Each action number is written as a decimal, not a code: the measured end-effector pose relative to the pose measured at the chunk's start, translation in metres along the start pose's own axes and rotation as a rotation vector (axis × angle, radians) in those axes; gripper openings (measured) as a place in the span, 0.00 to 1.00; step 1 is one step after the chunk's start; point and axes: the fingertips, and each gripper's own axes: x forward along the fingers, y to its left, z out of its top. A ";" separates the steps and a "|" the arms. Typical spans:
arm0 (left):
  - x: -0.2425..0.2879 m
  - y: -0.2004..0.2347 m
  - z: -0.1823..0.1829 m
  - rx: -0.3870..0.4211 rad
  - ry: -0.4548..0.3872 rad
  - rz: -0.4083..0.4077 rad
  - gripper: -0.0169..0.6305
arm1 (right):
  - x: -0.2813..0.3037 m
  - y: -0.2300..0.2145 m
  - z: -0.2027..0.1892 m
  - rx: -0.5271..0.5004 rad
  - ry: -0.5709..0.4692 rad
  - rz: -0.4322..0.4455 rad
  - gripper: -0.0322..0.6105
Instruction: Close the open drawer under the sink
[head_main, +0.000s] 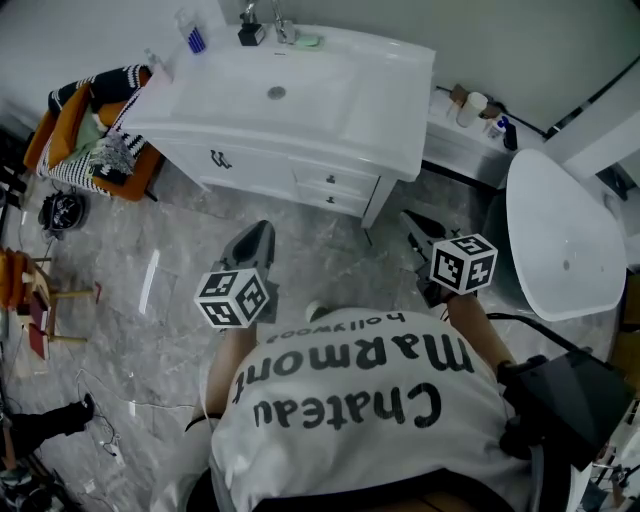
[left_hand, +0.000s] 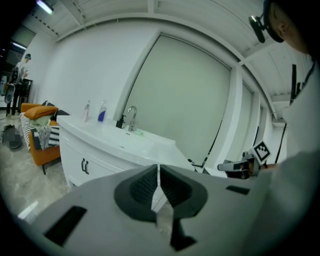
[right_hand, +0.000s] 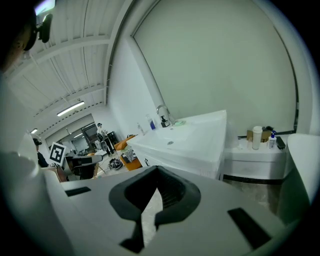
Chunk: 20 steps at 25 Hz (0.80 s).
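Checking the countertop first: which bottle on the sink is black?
The pump bottle right beside the tap; the clear bottle and blue-labelled bottle stand at the left end of the sink.

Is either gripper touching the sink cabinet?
No, the left gripper and right gripper hang over the floor, apart from the sink cabinet.

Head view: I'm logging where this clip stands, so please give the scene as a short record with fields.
vanity: white vanity cabinet with a sink on top, ahead of the person
drawers: two small white drawers stacked at its front; whether one stands open cannot be told
left gripper: left gripper, grey, jaws together, empty, short of the vanity
right gripper: right gripper, grey, jaws together, empty, short of the vanity
surroundings: orange chair at the picture's left, white rounded fixture at its right
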 end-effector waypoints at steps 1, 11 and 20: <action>-0.001 -0.004 -0.003 -0.001 0.005 -0.006 0.06 | -0.003 -0.002 -0.002 0.007 -0.002 -0.001 0.07; -0.010 -0.009 -0.018 -0.051 0.017 0.019 0.06 | -0.013 -0.003 -0.019 0.014 0.016 0.002 0.07; -0.017 -0.011 -0.024 -0.046 0.027 0.019 0.06 | -0.014 0.011 -0.027 -0.020 0.043 0.039 0.07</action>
